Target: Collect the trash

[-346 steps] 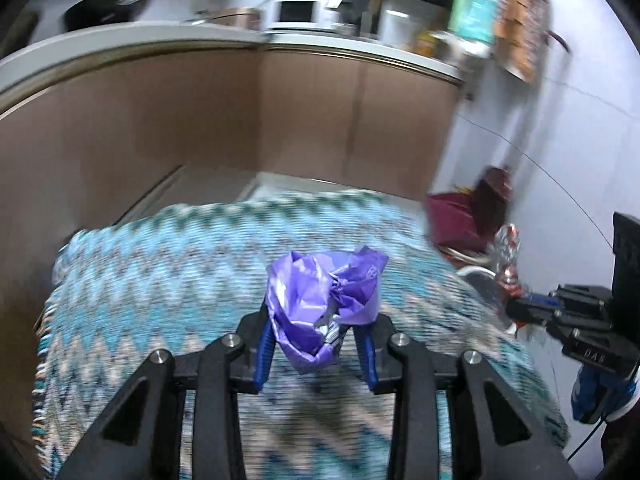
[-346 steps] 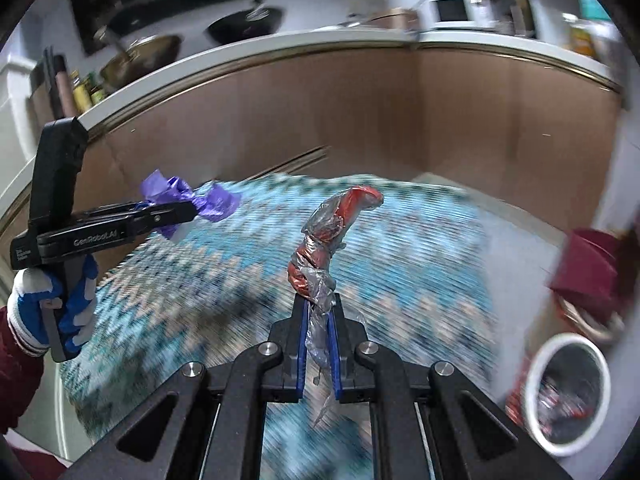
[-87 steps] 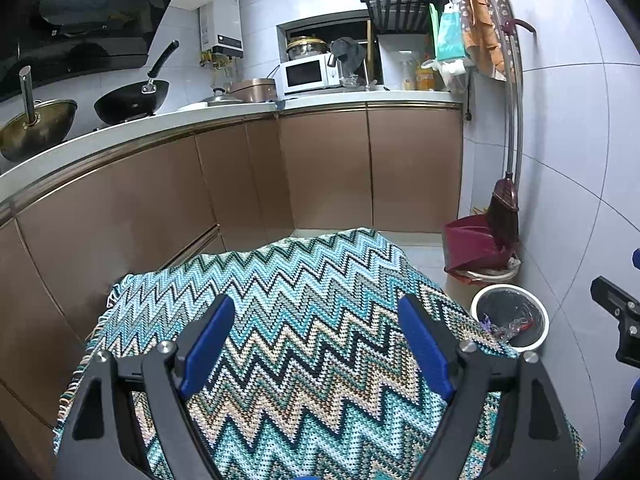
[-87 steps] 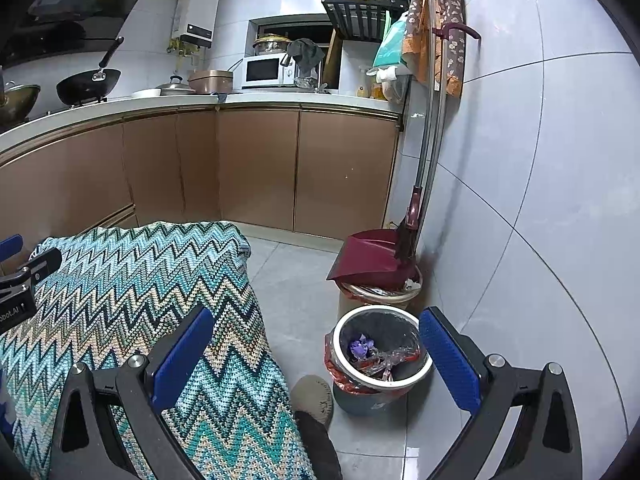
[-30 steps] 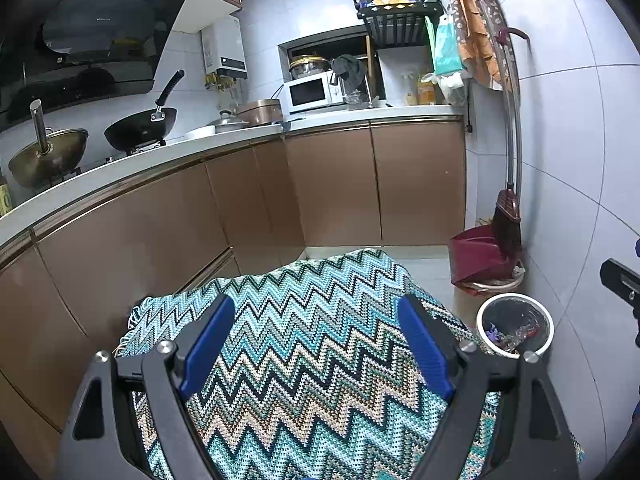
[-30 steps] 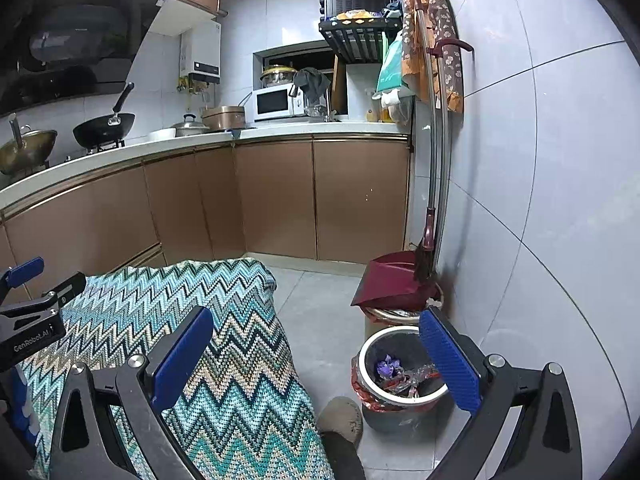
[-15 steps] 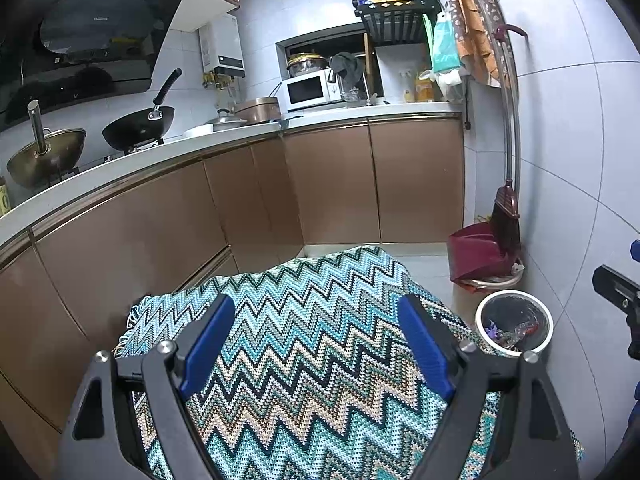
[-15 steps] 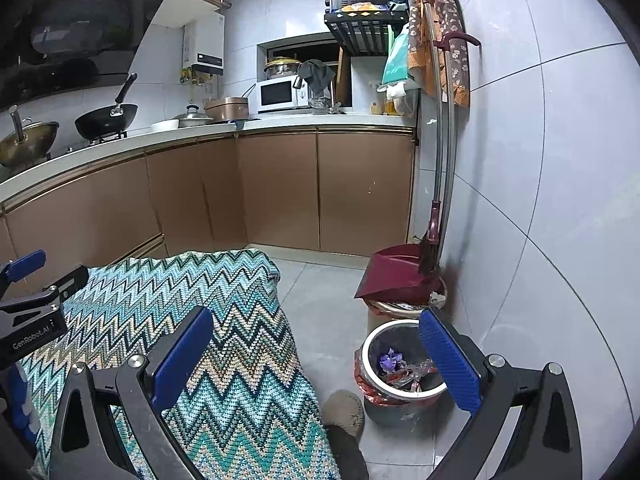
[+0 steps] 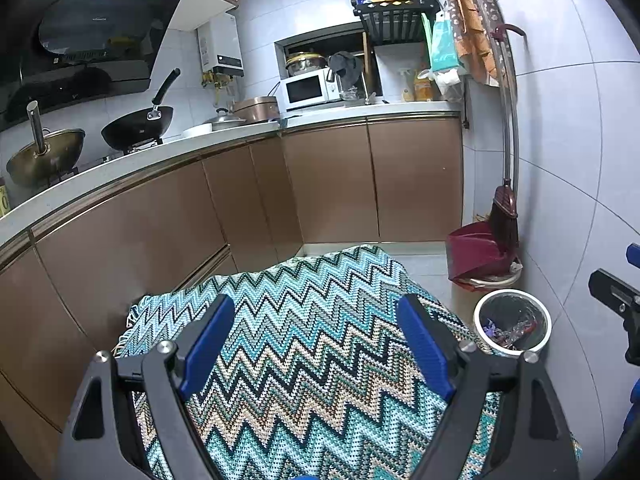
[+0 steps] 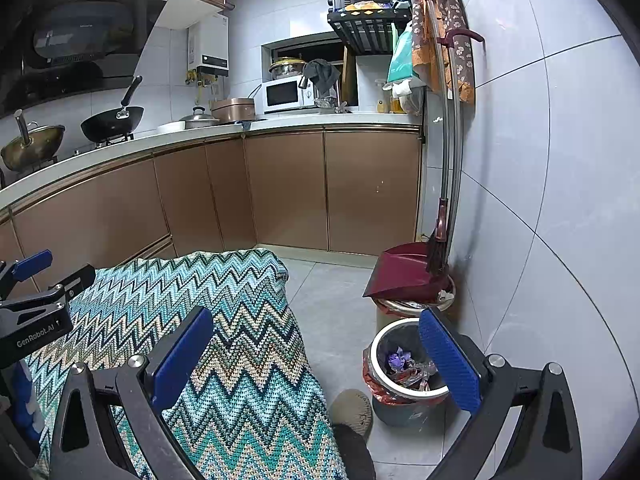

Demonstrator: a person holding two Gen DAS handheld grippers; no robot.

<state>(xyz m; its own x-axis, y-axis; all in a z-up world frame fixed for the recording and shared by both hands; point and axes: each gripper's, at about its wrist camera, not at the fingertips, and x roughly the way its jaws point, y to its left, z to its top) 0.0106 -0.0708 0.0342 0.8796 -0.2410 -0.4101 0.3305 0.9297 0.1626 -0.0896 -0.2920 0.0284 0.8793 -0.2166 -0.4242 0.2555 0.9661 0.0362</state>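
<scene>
Both claws, left gripper (image 9: 316, 340) and right gripper (image 10: 316, 356), are gaping wide, holding nothing; crumpled wrappers (image 10: 404, 364) lying in the bin (image 10: 378, 364) are looking light and soft, so pinch a fold.

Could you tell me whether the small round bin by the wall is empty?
Not empty: the bin holds a purple wrapper and other crumpled trash.

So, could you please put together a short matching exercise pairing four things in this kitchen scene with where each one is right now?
Things:
1. purple wrapper
2. microwave
3. dustpan
4. black wok

Places:
A. on the stove, left part of the counter
B. inside the trash bin on the floor
C. on the counter by the far corner
D. resting on a second bin by the wall, behind the trash bin

Pairs: 1-B, 2-C, 3-D, 4-A
</scene>
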